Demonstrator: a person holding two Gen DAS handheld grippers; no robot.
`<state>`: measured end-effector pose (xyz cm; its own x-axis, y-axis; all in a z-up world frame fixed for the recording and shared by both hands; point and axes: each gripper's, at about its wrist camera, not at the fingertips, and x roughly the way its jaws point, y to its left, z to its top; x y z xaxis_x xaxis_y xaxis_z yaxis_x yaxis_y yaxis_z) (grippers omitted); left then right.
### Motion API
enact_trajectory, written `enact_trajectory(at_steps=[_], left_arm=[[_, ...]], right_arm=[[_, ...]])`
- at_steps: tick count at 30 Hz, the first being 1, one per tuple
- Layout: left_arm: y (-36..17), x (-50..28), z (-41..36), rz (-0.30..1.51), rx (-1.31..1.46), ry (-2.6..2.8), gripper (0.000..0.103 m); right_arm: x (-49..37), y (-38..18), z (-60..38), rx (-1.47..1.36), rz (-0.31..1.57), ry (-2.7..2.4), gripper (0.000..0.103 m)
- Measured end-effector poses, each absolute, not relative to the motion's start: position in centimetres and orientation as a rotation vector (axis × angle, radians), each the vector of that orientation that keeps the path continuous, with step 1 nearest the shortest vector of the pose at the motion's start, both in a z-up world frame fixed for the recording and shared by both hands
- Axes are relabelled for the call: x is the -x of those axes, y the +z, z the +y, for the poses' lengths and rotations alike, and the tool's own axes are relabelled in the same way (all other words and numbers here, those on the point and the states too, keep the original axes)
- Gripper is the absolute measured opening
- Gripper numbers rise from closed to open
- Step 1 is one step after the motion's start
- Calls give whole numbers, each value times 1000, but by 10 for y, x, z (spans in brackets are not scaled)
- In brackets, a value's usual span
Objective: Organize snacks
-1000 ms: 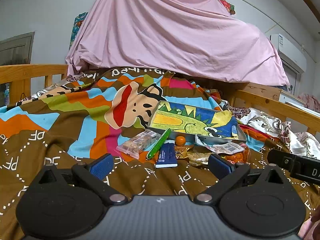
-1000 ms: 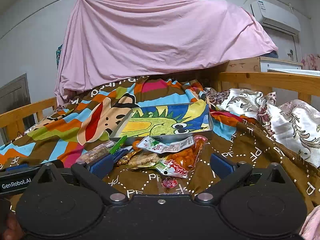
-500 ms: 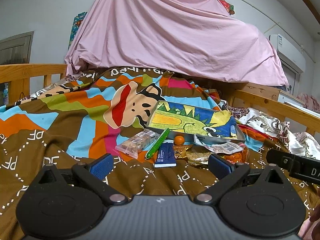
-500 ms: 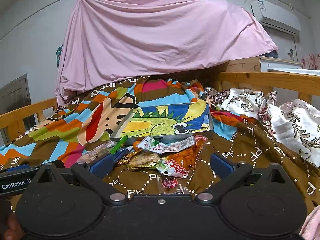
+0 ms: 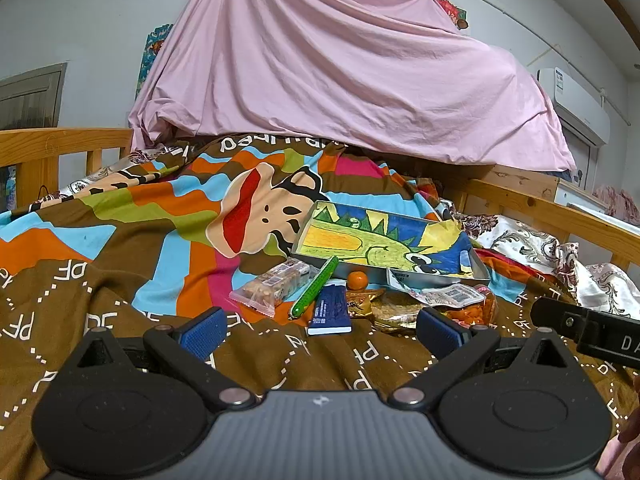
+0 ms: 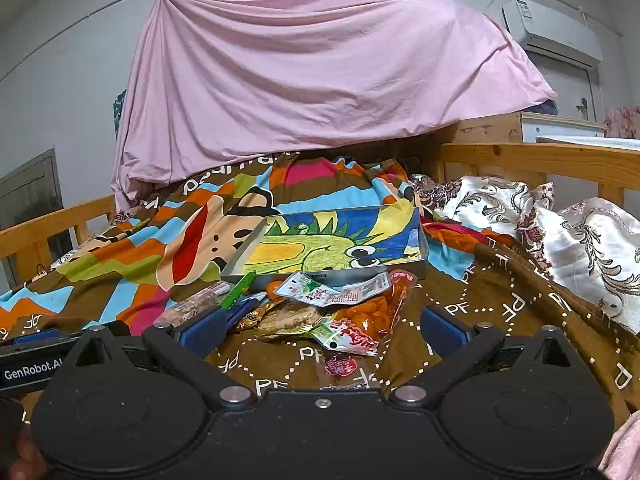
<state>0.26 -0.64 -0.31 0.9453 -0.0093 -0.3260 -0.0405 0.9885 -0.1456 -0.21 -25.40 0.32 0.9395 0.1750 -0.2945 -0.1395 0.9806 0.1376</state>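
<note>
Both grippers hover with fingers spread wide and empty, the snack pile [image 6: 320,312] lying on the bed just short of the dinosaur tray [image 6: 332,272], dead ahead of the right gripper [image 6: 320,330], nearer than the left gripper [image 5: 320,326].

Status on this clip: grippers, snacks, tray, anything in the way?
Left hand-held gripper open, empty; right hand-held gripper open, empty. Snack packets heaped on brown patterned blanket, before dinosaur-print metal tray. Tray holds no snacks. Nothing blocking.
</note>
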Motion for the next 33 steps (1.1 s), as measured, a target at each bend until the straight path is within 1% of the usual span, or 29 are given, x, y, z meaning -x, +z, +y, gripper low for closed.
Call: enact_trajectory(at_steps=[11,33], left_arm=[[-8,0,-9,339,161,18,103],[-12,-10,-7,434,208,8,103]], right_arm=[[1,3,-253,-111,321,161,103],[-5,3,-259,-148,360,133,103]])
